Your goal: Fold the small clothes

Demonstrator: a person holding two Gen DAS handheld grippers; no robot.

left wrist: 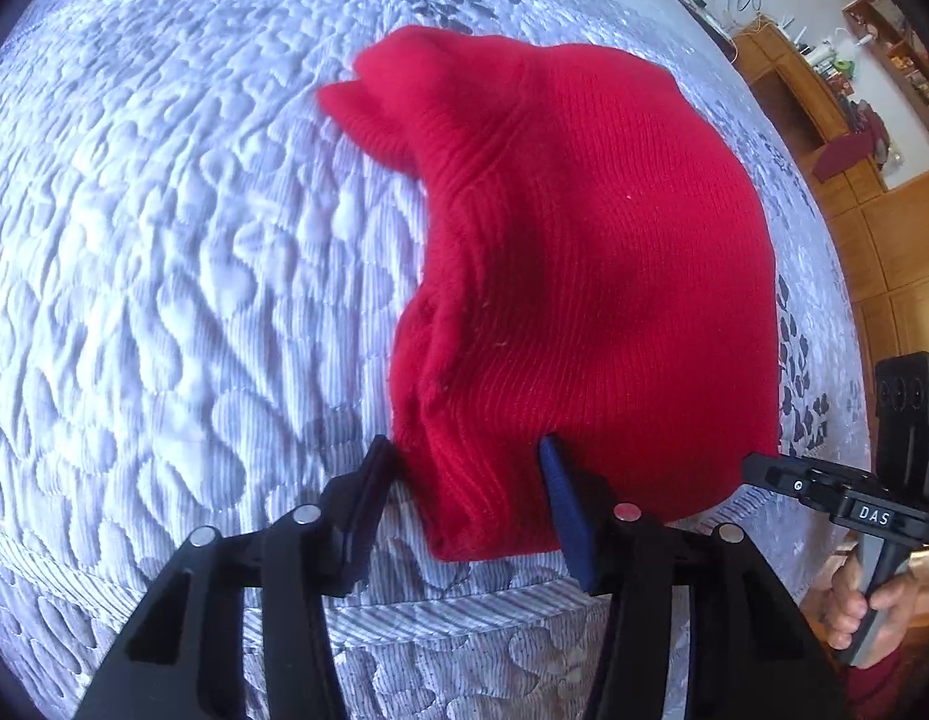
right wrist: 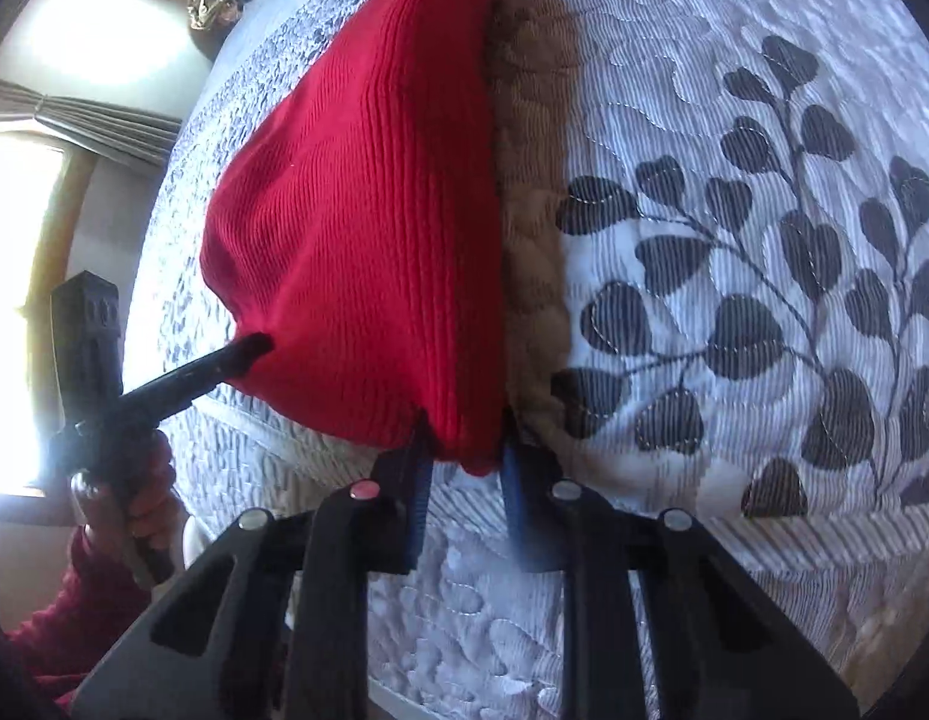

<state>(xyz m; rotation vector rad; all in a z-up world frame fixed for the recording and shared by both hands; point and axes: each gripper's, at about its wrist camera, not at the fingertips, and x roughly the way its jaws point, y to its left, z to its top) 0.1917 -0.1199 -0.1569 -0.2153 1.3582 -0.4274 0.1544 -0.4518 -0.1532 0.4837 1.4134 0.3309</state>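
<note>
Your red knitted garment (left wrist: 584, 276) lies on the bed's quilted cover (left wrist: 164, 240), a pale grey spread stitched with dark leaf sprigs. It is folded into a compact bundle, with one narrower part reaching away from you toward the far side of the bed and the broad body lying nearest your hands, close to the near edge of the bed.

Your left tongs (left wrist: 461, 462) stand about half open over the garment's near left corner. The corner sits between the two fingers, the right one standing on the knit, the left one just beside the edge; the pads do not press on the cloth, so nothing is gripped there.

Your right tongs (right wrist: 464, 456) are closed to a narrow gap on the garment's near right corner, and the red fabric is pinched between the blue pads (right wrist: 515, 480). In the right wrist view, the cloth rises from that corner as a taut ridge, and a brownish shadow falls on the cover just beside it.

Each wrist view shows your other hand on its handle at the edge of the picture, with a red sleeve (right wrist: 62, 618) behind the left one.
</note>
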